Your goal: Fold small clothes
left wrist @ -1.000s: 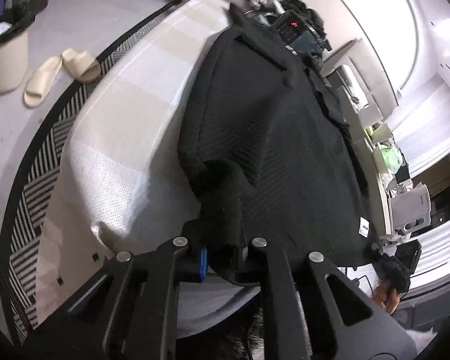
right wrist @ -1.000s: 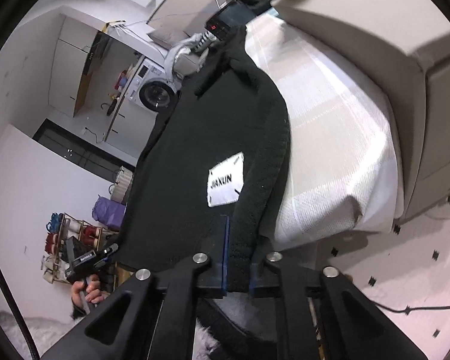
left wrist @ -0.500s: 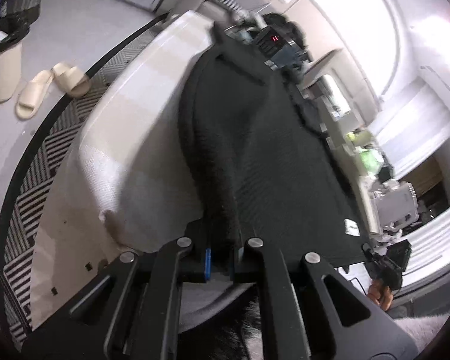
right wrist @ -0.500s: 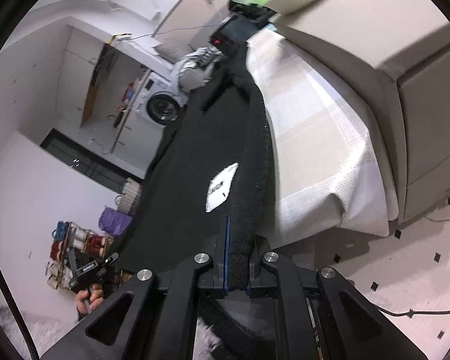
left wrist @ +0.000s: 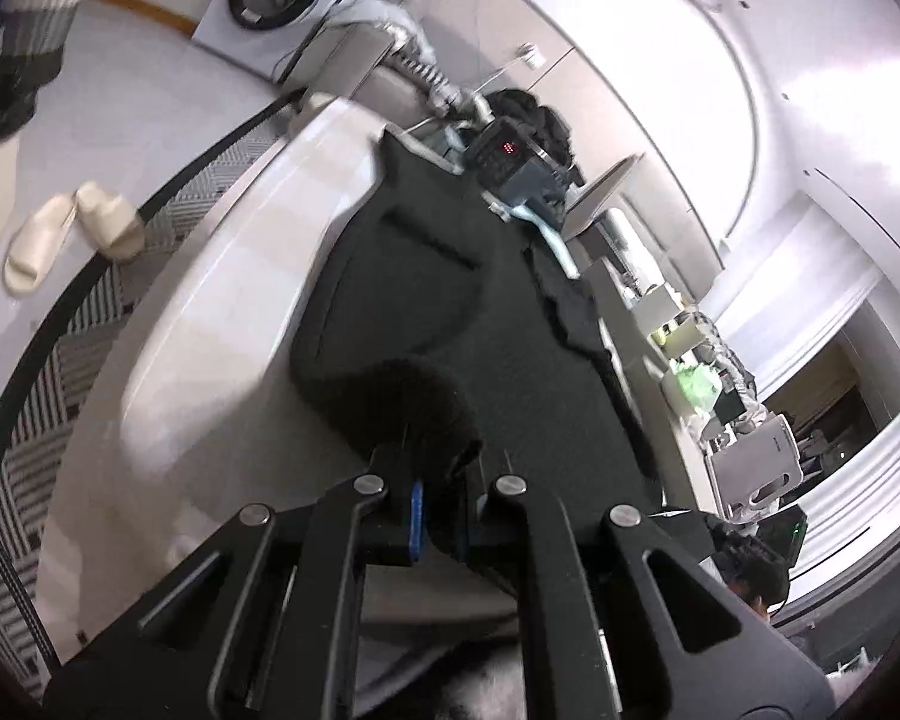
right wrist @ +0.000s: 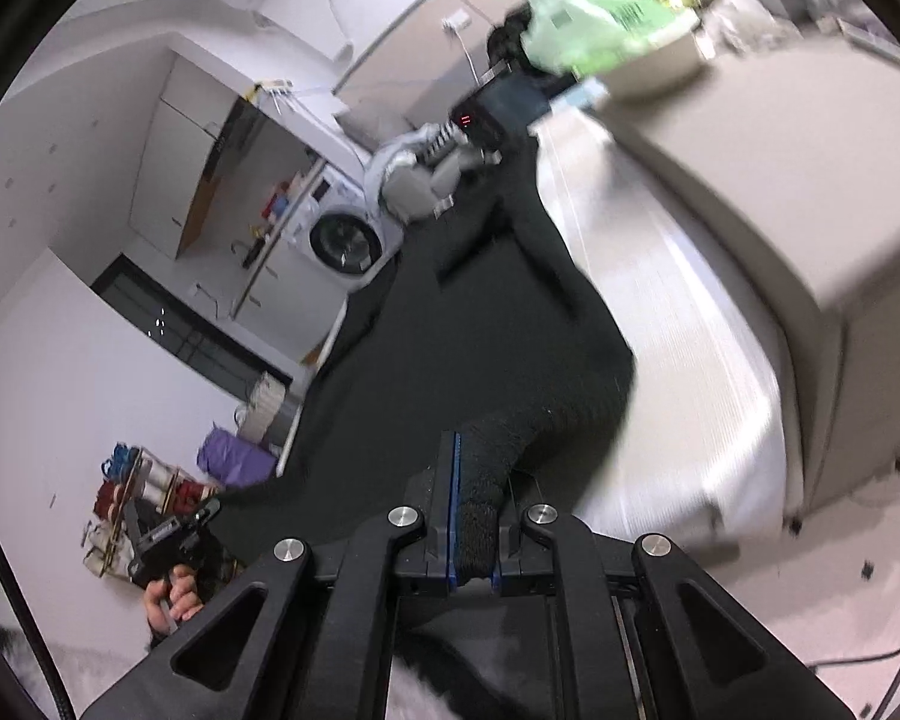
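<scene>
A black knit garment (left wrist: 450,300) lies lengthwise on a table under a pale checked cloth (left wrist: 222,300). My left gripper (left wrist: 441,498) is shut on the garment's near left corner, which bulges up in a fold just ahead of the fingers. My right gripper (right wrist: 474,516) is shut on the near right corner of the garment (right wrist: 480,348), lifted off the cloth (right wrist: 690,372). The garment's white label is hidden in both views.
A dark device with red digits (left wrist: 504,150) sits at the table's far end. A beige cabinet (right wrist: 780,192) runs along the right side with a green bag (right wrist: 594,30) on it. Slippers (left wrist: 66,228) and a washing machine (left wrist: 270,0) are on the floor to the left.
Both grippers have lifted and moved forward along the table with the garment's near edge. The near part now folds over, and the white label has gone out of sight.
</scene>
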`<action>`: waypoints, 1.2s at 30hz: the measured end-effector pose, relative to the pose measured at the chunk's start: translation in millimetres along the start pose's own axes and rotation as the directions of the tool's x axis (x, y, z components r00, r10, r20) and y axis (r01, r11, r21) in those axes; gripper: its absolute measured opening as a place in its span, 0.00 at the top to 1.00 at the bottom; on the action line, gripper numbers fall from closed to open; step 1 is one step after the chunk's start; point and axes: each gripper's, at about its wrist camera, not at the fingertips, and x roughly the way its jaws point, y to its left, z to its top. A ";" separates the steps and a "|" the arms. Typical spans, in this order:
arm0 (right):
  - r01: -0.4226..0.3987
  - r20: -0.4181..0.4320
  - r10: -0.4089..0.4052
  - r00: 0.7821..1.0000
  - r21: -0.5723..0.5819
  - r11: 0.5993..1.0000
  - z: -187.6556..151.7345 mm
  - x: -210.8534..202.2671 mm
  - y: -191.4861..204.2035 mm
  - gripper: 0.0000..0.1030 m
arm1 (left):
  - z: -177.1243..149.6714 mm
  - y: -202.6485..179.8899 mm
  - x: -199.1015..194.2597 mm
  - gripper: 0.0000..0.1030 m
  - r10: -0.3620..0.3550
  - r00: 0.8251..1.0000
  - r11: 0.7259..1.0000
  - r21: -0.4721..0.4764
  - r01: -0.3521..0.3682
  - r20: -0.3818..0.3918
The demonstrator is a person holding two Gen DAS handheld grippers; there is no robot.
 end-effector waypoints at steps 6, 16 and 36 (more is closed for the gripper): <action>0.038 0.161 -0.034 0.986 -0.021 0.999 45.7 20.2 26.6 0.93 | 47.1 -26.2 15.8 0.96 -0.007 0.993 0.999 0.047 0.002 0.117; 0.065 0.351 -0.064 0.934 0.008 0.998 115.8 54.5 56.2 0.93 | 130.9 -56.2 61.3 0.96 -0.074 0.957 0.996 0.073 0.056 0.281; 0.127 0.347 -0.142 0.927 0.066 0.990 228.3 154.4 60.7 0.93 | 268.2 -51.4 197.6 0.96 -0.050 0.961 0.999 0.017 0.047 0.270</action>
